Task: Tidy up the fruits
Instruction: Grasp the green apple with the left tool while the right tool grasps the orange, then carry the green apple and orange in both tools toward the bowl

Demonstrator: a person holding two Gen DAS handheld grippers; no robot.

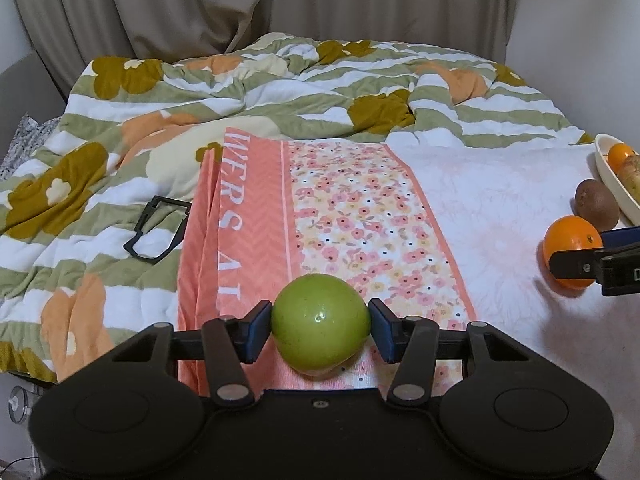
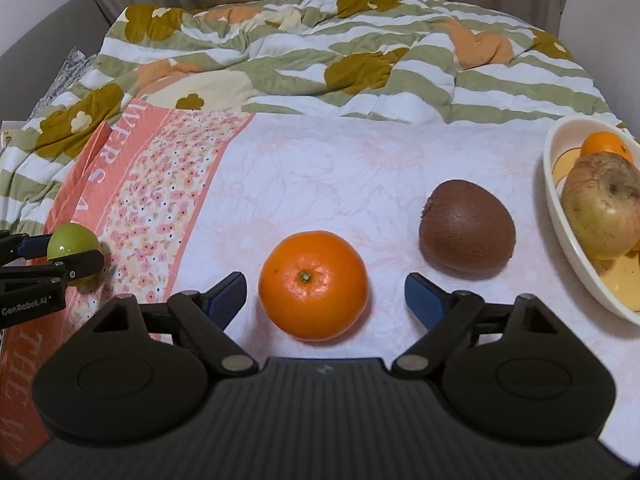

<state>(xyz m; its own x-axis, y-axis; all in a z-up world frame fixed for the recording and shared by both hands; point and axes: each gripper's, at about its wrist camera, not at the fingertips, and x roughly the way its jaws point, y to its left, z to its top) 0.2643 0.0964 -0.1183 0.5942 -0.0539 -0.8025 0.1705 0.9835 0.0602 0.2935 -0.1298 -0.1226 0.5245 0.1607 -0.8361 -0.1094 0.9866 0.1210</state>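
Observation:
A green apple (image 1: 320, 332) rests on the pink floral cloth (image 1: 360, 216), and both blue pads of my left gripper (image 1: 320, 326) press on its sides. In the right wrist view the same apple (image 2: 74, 244) shows far left inside that gripper (image 2: 60, 254). My right gripper (image 2: 326, 284) stands open around an orange (image 2: 313, 285), with a gap on each side; from the left wrist it shows at the right edge (image 1: 592, 250). A brown kiwi (image 2: 466, 226) lies just right of the orange. The cream bowl (image 2: 560, 216) at the far right holds a yellowish apple (image 2: 604, 204) and another orange (image 2: 606, 146).
A rumpled quilt (image 1: 248, 92) with green stripes and flowers covers the back and left of the bed. A black plastic frame (image 1: 156, 228) lies on it left of the cloth. Curtains (image 1: 200, 4) hang behind. The white sheet (image 2: 340, 168) lies flat beyond the orange.

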